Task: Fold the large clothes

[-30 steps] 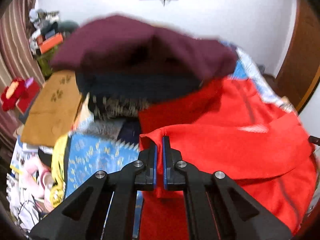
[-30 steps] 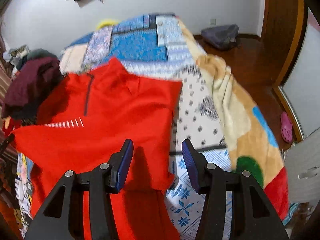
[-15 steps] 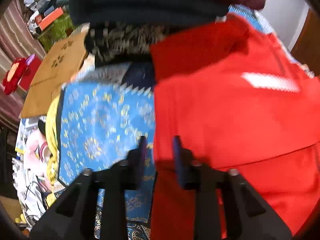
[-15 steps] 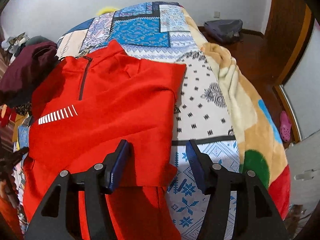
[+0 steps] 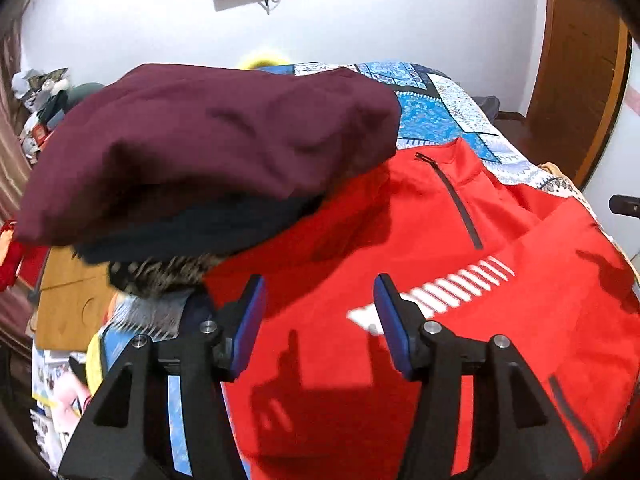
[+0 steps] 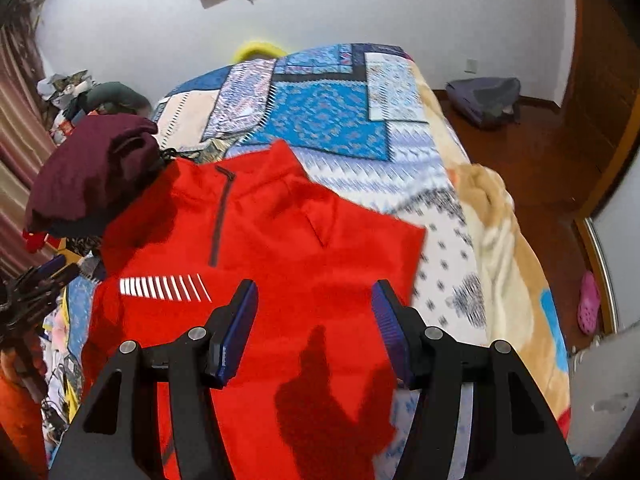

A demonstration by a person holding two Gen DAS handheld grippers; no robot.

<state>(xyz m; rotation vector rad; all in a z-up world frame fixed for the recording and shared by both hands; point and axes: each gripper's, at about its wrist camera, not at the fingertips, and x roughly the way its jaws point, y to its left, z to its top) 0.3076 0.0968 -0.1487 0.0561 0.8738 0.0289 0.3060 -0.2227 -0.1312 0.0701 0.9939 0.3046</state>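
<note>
A red zip-neck top (image 6: 288, 264) with white chest stripes (image 6: 164, 288) lies on the patterned bed, both sides folded in over its front. It also shows in the left wrist view (image 5: 440, 340). My left gripper (image 5: 318, 324) is open and empty above the top's left part. My right gripper (image 6: 314, 332) is open and empty above the top's lower middle. The left gripper shows at the left edge of the right wrist view (image 6: 36, 280).
A pile of folded clothes topped by a maroon garment (image 5: 208, 144) sits by the top's left shoulder. The patchwork bedspread (image 6: 328, 108) stretches to the wall. A beige blanket (image 6: 500, 240) hangs off the right side. A dark bag (image 6: 484, 100) lies on the wooden floor.
My left gripper has let go of the red fabric, opened wide and lifted back. My right gripper stayed open and drew back a little.
</note>
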